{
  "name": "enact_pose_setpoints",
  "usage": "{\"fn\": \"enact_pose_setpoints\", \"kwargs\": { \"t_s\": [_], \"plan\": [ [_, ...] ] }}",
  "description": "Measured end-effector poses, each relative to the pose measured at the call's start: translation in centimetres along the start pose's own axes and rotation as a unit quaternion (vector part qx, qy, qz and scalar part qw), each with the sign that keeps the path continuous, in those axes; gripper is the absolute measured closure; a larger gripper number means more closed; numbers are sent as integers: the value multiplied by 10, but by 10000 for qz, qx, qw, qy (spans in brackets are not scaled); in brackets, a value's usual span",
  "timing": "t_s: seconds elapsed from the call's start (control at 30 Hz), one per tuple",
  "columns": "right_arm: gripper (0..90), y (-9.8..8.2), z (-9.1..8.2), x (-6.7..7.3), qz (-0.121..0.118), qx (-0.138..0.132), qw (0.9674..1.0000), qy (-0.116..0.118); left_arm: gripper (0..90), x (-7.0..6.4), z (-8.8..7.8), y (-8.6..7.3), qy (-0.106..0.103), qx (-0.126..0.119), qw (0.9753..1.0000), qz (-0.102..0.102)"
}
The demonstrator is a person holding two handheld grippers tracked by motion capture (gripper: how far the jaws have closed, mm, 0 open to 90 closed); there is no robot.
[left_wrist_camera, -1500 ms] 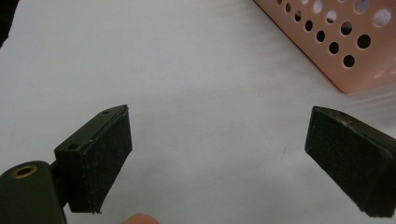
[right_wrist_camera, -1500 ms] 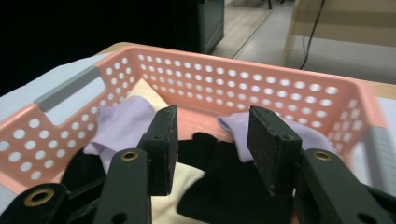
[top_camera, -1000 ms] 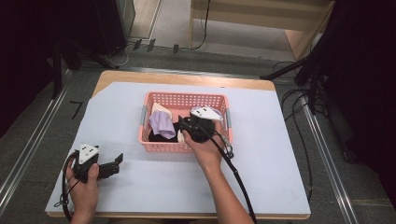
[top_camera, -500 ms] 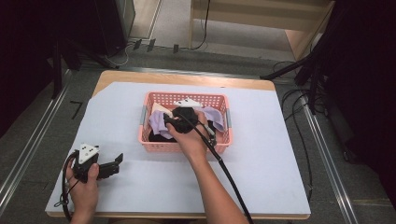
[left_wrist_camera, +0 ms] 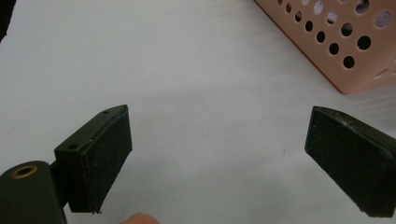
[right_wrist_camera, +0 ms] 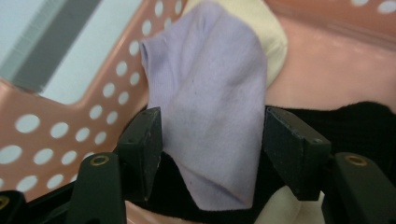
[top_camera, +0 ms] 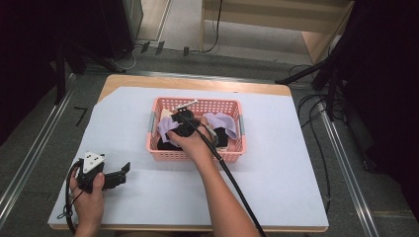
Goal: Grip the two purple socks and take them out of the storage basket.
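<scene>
A pink perforated basket point(top_camera: 197, 154) sits mid-table holding socks. My right gripper point(top_camera: 179, 123) reaches into its left half. In the right gripper view that gripper point(right_wrist_camera: 214, 122) is open, its jaws straddling a lilac sock point(right_wrist_camera: 210, 84) that lies over a black sock point(right_wrist_camera: 355, 126), with a cream sock point(right_wrist_camera: 266, 32) behind it. I cannot tell whether the jaws touch the lilac sock. A second lilac piece point(top_camera: 220, 120) lies further right in the basket. My left gripper point(top_camera: 121, 173) rests on the white table cover at the front left, open point(left_wrist_camera: 219, 140) and holding nothing.
The basket's near corner point(left_wrist_camera: 336, 51) shows in the left gripper view, up and to the right of the jaws. White cover point(top_camera: 276, 163) spreads around the basket. The right gripper's cable point(top_camera: 237, 182) trails along the forearm toward the table's front edge.
The right gripper has moved leftward inside the basket, from its right side to over the lilac sock at the left. The left gripper has stayed put.
</scene>
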State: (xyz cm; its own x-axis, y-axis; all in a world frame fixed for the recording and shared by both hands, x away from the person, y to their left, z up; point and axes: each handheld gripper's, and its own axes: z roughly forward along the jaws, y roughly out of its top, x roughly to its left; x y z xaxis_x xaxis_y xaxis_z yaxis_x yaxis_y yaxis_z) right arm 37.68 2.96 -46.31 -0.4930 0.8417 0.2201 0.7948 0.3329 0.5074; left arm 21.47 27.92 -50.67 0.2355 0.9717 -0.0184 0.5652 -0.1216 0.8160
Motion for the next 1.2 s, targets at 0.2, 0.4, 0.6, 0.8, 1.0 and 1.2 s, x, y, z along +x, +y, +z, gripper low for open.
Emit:
{"fn": "enact_pose_setpoints", "kwargs": {
  "t_s": [0.2, 0.4, 0.6, 0.8, 1.0, 1.2],
  "plan": [
    [595, 1, 8, 5, -278, 558, 9980, -35, 81, 0, 0, 0, -2, 2, 10000, -6],
    [814, -2, 5, 5, -286, 349, 9990, -50, 81, 0, 0, 0, -6, -5, 10000, -11],
    [833, -7, -9, 0, -272, -629, 9976, 36, 81, 0, 0, 0, -12, -4, 10000, -15],
    [834, -12, -20, -4, -251, -1373, 9901, 123, 81, 0, 0, 0, -3, 5, 10000, -14],
    [834, -24, -37, -9, -331, -2389, 9701, 265, 81, 0, 0, 0, -5, 12, 10000, -7],
    [834, -33, -47, -13, -402, -2954, 9544, 168, 81, 0, 0, 0, 0, 7, 10000, -12]
  ]
}}
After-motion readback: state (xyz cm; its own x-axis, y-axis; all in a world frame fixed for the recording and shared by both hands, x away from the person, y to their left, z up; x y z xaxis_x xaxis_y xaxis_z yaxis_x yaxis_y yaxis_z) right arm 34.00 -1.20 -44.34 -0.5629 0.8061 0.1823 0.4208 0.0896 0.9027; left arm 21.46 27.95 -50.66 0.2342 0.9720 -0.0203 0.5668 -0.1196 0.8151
